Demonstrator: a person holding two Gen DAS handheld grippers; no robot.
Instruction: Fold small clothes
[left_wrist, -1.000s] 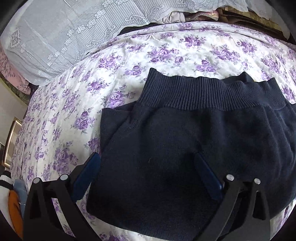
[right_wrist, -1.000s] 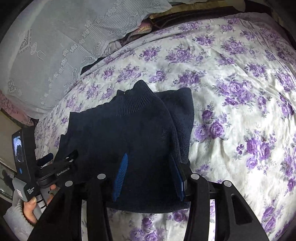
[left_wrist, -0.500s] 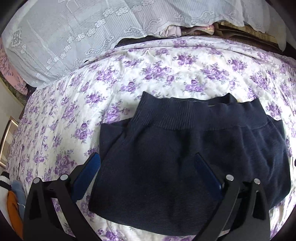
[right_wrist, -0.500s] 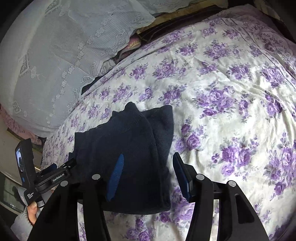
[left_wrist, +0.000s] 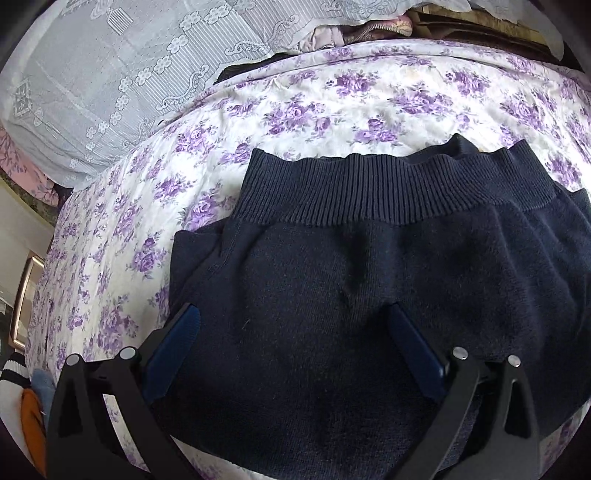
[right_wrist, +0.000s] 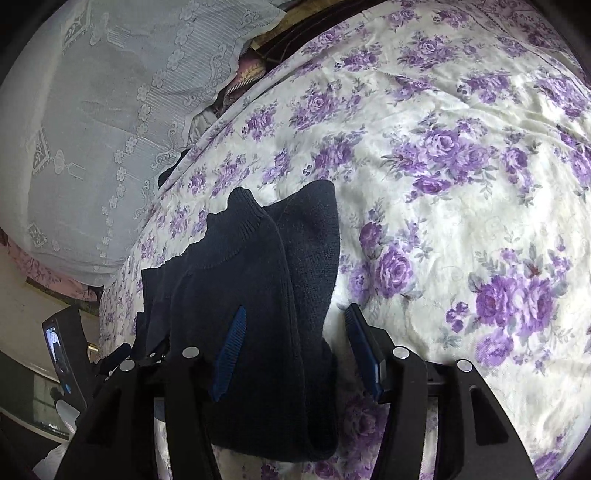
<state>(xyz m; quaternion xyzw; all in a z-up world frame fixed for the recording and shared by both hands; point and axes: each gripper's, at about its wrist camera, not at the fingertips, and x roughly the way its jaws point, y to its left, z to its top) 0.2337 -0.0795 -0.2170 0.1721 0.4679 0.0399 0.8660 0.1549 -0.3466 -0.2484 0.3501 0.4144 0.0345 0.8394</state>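
A folded navy knit garment (left_wrist: 369, 295) with a ribbed band (left_wrist: 388, 192) at its far side lies flat on the floral bedspread (left_wrist: 369, 99). My left gripper (left_wrist: 293, 310) is open wide just above the garment's near left part, its left fingertip (left_wrist: 188, 317) at the garment's left edge. In the right wrist view the same garment (right_wrist: 240, 266) is seen from its right side. My right gripper (right_wrist: 295, 309) is open, straddling the garment's right edge. One pad lies over the knit and the other (right_wrist: 354, 325) over bare bedspread (right_wrist: 461, 184). Neither pad presses the cloth.
A lace-covered pillow (left_wrist: 110, 74) fills the far left, with loose clothes (left_wrist: 362, 29) behind the bed. The bed's left edge drops off near a striped and orange item (left_wrist: 26, 406). The left unit's small screen (right_wrist: 55, 339) shows at the right view's lower left. Floral bedspread stretches right.
My right gripper's jaws have widened and shifted right, so one finger now lies off the garment's edge. My left gripper drew back, then came closer again. The garment lies unmoved.
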